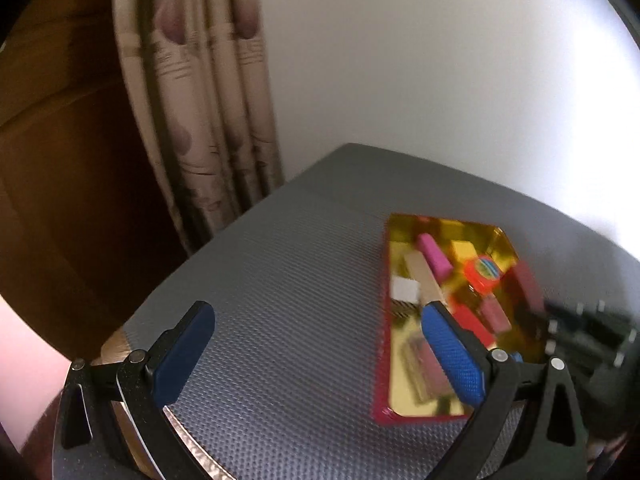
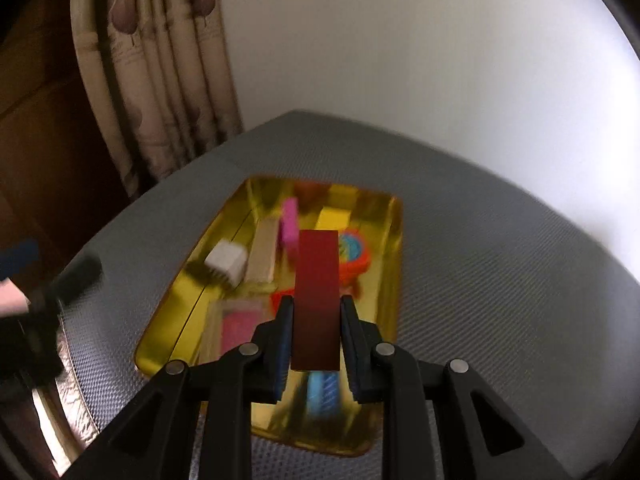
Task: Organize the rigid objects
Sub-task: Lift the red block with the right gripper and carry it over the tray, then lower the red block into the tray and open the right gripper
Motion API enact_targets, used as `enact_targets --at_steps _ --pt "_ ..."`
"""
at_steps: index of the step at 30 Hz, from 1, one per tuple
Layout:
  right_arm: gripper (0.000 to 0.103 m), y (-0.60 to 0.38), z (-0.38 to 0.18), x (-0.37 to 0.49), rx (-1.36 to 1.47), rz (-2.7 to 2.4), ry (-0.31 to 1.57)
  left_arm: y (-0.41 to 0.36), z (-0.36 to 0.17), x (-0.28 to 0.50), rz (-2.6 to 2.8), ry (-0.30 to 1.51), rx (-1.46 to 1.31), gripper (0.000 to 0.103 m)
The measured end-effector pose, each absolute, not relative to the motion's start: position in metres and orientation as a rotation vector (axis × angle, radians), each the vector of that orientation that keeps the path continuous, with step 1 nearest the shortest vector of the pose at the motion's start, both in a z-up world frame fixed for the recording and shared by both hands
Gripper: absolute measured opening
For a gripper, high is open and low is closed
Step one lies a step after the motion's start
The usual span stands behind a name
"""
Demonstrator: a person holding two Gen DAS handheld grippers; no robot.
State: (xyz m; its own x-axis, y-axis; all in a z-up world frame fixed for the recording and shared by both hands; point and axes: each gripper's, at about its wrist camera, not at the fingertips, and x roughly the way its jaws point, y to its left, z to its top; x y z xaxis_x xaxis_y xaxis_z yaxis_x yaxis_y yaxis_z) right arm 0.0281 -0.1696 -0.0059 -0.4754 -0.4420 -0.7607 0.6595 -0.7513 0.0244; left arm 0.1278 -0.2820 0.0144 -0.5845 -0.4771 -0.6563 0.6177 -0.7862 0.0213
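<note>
The right tongs [image 2: 316,320] pinch a stiff, light-looking red block [image 2: 318,280] by its long sides above the gold tray [image 2: 394,240]; the left tongs [image 1: 316,344] gape empty.

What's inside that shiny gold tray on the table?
The gold tray holds a white cube, a pale wooden bar, a pink block, a yellow block and an orange round piece. The dark red block held above hides part of the middle.

Grey textured table [image 2: 480,264] with a gold tray [image 2: 394,240] of coloured blocks lying on it
</note>
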Motion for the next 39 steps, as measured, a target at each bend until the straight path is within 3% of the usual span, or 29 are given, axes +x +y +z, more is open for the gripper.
enact_targets --at_steps 11,18,39 --pt "0.022 -0.191 -0.043 0.014 1.157 -2.184 0.293 -0.289 0.003 0.12 -2.338 0.343 0.929 0.102" --pt "0.022 -0.198 -0.063 0.021 1.168 -2.176 0.38 -0.289 0.001 0.121 -2.341 0.354 0.943 0.102" --pt "0.022 -0.196 -0.064 0.017 1.146 -2.232 0.408 -0.265 0.0 0.113 -2.392 0.281 0.976 0.102"
